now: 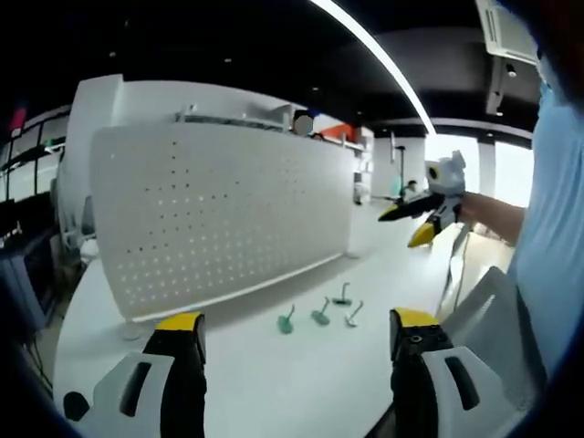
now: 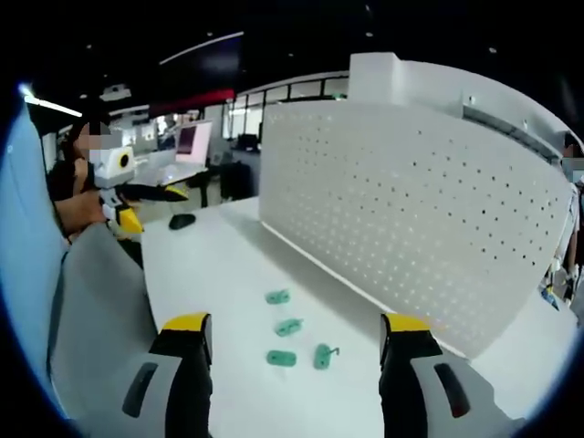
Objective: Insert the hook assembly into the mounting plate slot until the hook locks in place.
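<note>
Left gripper view: hooks (image 1: 319, 314) beyond open jaws.

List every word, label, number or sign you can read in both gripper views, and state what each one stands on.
None can be read.
The white perforated pegboard panel carries only holes, no print.
The four small green plastic hooks on the white table are unmarked.
The lit monitor screen far behind is too blurred to read.
</note>
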